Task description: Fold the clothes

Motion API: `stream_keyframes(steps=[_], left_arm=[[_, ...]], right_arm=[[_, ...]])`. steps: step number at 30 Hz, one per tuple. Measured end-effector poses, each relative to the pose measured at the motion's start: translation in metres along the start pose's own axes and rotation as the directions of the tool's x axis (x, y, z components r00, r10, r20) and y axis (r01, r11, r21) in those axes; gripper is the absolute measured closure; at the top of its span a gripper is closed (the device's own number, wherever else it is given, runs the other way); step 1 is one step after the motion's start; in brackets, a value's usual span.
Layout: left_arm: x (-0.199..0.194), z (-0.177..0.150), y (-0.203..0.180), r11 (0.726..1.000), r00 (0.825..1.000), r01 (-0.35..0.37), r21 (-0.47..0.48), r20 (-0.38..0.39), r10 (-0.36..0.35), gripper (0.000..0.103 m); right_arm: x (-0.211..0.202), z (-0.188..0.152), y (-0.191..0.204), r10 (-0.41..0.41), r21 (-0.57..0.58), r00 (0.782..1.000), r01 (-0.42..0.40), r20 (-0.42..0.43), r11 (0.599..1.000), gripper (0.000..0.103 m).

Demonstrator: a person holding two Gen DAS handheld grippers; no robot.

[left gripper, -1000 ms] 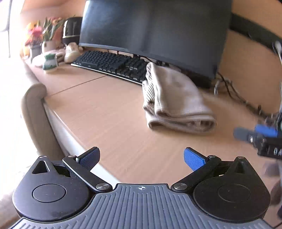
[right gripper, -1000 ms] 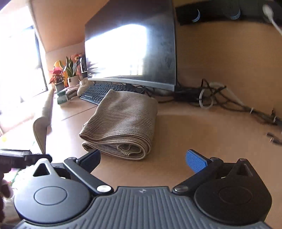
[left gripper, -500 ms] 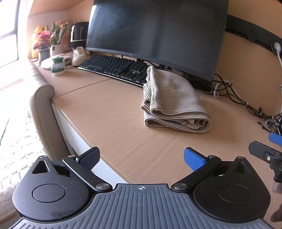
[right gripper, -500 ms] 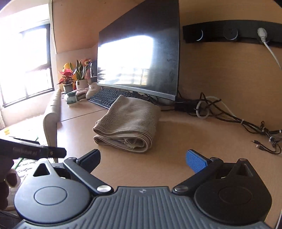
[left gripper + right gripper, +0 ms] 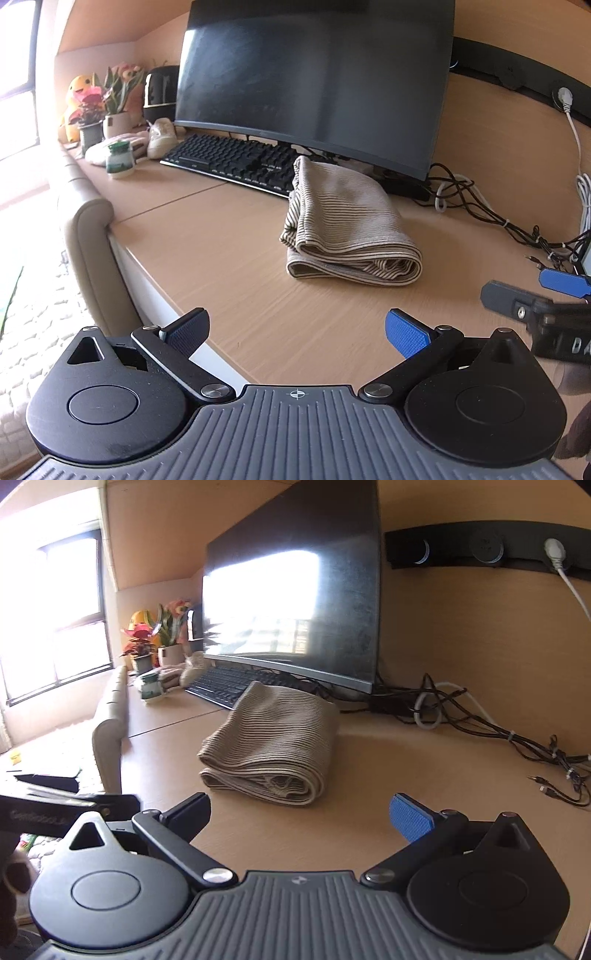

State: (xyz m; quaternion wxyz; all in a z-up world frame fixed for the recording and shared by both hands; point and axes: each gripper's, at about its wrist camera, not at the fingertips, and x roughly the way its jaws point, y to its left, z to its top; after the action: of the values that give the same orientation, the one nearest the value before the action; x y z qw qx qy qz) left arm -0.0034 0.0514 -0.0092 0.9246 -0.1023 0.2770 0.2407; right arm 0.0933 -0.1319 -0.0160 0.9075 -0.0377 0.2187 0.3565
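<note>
While both grippers hang apart from the cloth, the folded striped garment (image 5: 347,225) lies on the desk (image 5: 221,258), just in front of the monitor (image 5: 314,74), its far end touching the keyboard (image 5: 229,158). Long axis runs from the keyboard toward the desk's near edge; the rolled, open layers face the cameras. Left gripper (image 5: 297,332): fingers spread wide, nothing between them. Right gripper (image 5: 299,814): likewise wide and empty. Writing: white letters on the right gripper's body at the left view's right edge read "DA", the rest cut off; lettering on the left gripper's body in the right view is too blurred to read. Green-labelled jar (image 5: 119,159) left of the keyboard, text illegible.
</note>
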Motion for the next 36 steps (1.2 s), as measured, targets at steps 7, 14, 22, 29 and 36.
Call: stream_keyframes(steps=[7, 14, 22, 29, 36], left_arm=[[-0.003, -0.001, 0.000, 1.000, 1.000, -0.003, -0.012, 0.005, 0.003, 0.000], [-0.006, -0.001, -0.001, 1.000, 1.000, -0.002, -0.012, 0.008, 0.002, 0.000], [-0.009, -0.003, 0.003, 1.000, 1.000, -0.008, -0.019, 0.002, 0.008, 0.000], [-0.011, -0.003, 0.007, 1.000, 1.000, -0.009, -0.026, 0.001, 0.009, 0.000], [-0.013, -0.005, 0.007, 1.000, 1.000, -0.010, -0.028, -0.006, 0.010, 0.000]], right_arm=[[0.001, 0.002, -0.001, -0.005, 0.007, 1.000, 0.005, -0.009, 1.000, 0.000], [0.001, 0.002, 0.003, 0.011, 0.000, 1.000, -0.011, -0.017, 1.000, 0.000], [0.002, 0.001, 0.007, 0.020, 0.001, 0.999, -0.020, -0.026, 1.000, 0.000], [0.003, 0.001, 0.011, 0.022, -0.003, 0.999, -0.022, -0.032, 1.000, 0.000], [0.004, 0.000, 0.012, 0.022, -0.003, 0.999, -0.022, -0.042, 1.000, 0.000]])
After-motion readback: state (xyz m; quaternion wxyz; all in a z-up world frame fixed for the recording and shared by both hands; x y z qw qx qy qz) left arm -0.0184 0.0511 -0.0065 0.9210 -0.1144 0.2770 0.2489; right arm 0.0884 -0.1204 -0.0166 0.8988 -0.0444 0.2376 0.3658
